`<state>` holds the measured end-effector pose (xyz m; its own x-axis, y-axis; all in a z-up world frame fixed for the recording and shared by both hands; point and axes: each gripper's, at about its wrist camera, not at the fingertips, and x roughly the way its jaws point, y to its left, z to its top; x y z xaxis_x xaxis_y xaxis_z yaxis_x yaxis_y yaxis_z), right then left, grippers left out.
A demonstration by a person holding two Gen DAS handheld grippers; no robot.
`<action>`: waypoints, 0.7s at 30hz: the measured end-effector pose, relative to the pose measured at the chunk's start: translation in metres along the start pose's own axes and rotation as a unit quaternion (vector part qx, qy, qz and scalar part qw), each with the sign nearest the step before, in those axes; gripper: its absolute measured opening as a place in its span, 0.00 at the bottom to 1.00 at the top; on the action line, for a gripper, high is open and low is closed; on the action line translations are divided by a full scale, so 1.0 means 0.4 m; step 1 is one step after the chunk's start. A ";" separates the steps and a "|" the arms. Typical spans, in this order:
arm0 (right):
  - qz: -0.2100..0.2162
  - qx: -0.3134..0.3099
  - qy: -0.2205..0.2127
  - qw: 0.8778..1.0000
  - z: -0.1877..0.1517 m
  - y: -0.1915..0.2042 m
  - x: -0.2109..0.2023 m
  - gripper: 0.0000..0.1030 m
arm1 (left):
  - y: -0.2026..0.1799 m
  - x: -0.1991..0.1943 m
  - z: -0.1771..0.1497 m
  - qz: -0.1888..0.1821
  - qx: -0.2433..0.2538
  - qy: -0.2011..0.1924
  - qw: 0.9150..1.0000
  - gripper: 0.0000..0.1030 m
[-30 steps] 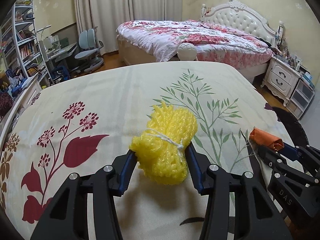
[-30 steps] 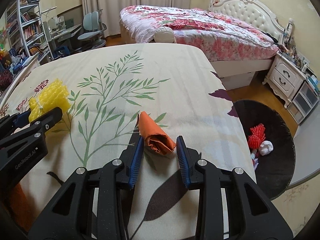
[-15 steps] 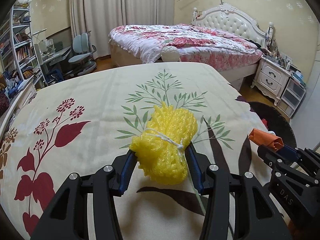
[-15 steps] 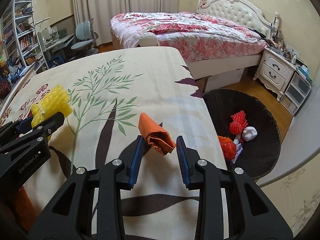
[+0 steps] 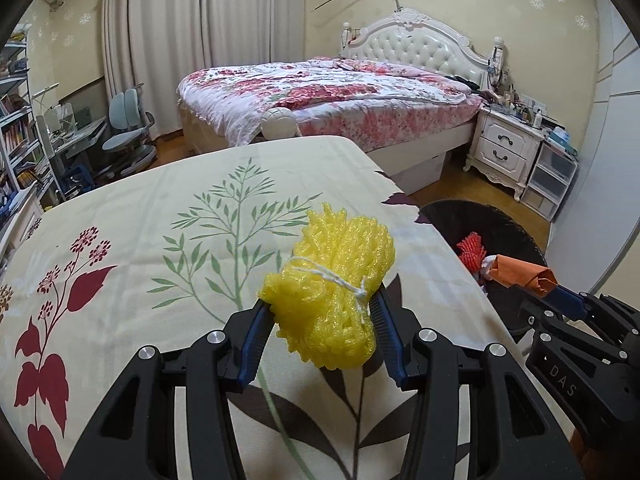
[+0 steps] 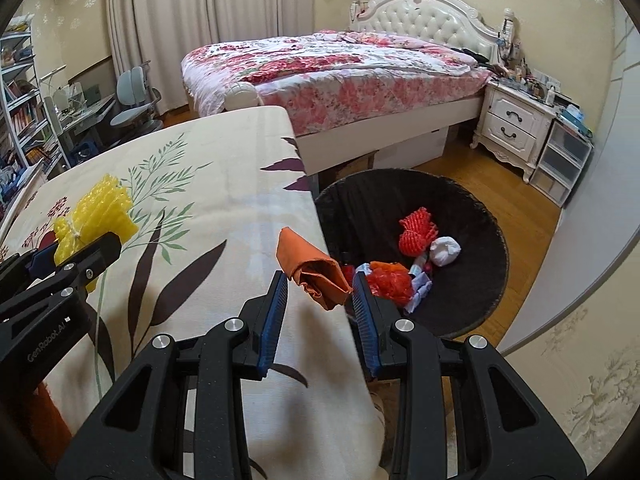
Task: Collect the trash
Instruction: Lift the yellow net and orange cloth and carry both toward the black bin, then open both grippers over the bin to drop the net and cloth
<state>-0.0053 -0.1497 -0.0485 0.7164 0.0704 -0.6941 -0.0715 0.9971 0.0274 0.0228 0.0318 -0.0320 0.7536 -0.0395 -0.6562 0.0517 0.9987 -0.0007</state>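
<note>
My left gripper (image 5: 320, 322) is clamped on a yellow foam net bundle (image 5: 332, 292) tied round with white string (image 5: 332, 278); both blue pads (image 5: 254, 344) press into its sides, and most of the bundle sticks out forward and upward past the fingertips. I carry it clear of the floral bedspread (image 5: 160, 240), above the green leaf print near the cover's right edge. From the right wrist camera the same bundle (image 6: 94, 220) shows at far left, pinched in the left gripper (image 6: 76, 254).

My right gripper (image 6: 320, 294) holds a crumpled orange paper wad (image 6: 314, 270) between narrowly set pads (image 6: 276, 316); the wad lies right at the fingertips, its folded end poking forward and to the left. It hangs over the right edge of the bedspread (image 6: 200, 184), just beside the rim of the black trash basket (image 6: 480, 280) on the wooden floor (image 6: 520, 208). In the left wrist view that wad (image 5: 520, 274) and the right gripper (image 5: 560, 300) sit at the right, in front of the basket (image 5: 516, 236).

Inside the basket lie a red foam net (image 6: 416, 232), a white crumpled ball (image 6: 444, 250), an orange-red net (image 6: 390, 280) and some pale scraps. Beyond stand a bed with a pink floral quilt (image 6: 340, 64) and a white nightstand (image 6: 516, 124).
</note>
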 end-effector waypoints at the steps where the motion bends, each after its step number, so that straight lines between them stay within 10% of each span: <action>1: -0.003 0.004 -0.002 1.000 0.001 -0.012 -0.002 0.31 | -0.013 0.002 0.003 -0.004 0.004 0.000 1.000 0.47; 11: -0.033 0.028 -0.006 0.999 0.023 -0.124 0.037 0.10 | -0.135 0.059 0.041 -0.025 0.037 -0.009 0.999 0.47; 21: -0.056 0.066 -0.011 0.996 0.054 -0.227 0.064 0.09 | -0.253 0.145 0.102 -0.039 0.067 -0.006 0.997 0.47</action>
<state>0.0346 -0.2378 -0.0531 0.7300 -0.0415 -0.6822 0.1000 0.9939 0.0465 0.0880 -0.0730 -0.0394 0.7515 -0.1180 -0.6491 0.1969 0.9792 0.0499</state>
